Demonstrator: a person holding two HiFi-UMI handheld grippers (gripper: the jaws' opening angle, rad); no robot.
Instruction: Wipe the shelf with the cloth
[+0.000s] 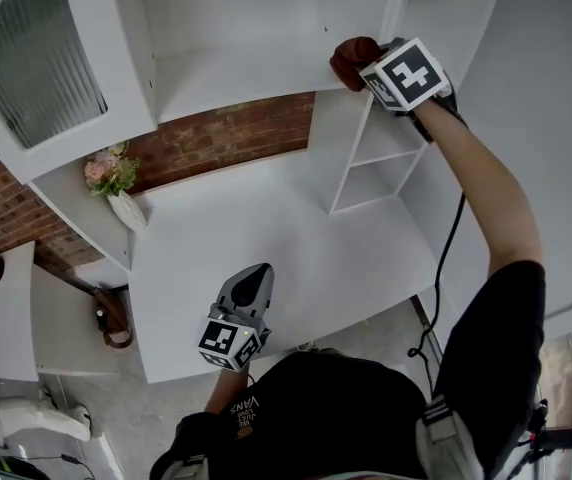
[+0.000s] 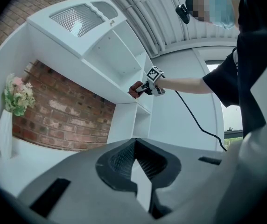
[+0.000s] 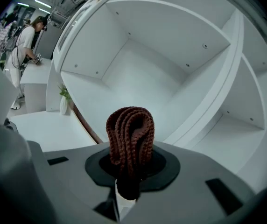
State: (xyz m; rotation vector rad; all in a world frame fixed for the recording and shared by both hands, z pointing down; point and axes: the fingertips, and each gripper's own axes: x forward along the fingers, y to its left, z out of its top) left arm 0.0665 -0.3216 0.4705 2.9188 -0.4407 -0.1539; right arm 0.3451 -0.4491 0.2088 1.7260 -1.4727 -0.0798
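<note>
A folded dark red-brown knitted cloth (image 1: 352,58) is pinched in my right gripper (image 1: 368,66), raised to the front edge of the white upper shelf (image 1: 236,78). In the right gripper view the cloth (image 3: 129,136) stands up from between the jaws of this gripper (image 3: 128,167), with the open white shelf compartment (image 3: 138,78) just behind it. My left gripper (image 1: 255,272) hangs low over the white desk (image 1: 296,238), far from the shelf. Its jaws (image 2: 135,143) meet at the tips with nothing between them. The left gripper view shows the cloth (image 2: 135,89) against the shelf edge.
A white vase of pink flowers (image 1: 116,183) stands at the desk's left against the brick wall (image 1: 226,138). Small cubbies (image 1: 376,158) sit under the right gripper. A ribbed-glass door (image 1: 36,58) is upper left. A black cable (image 1: 448,268) hangs from the right arm. A person (image 3: 24,45) stands far off.
</note>
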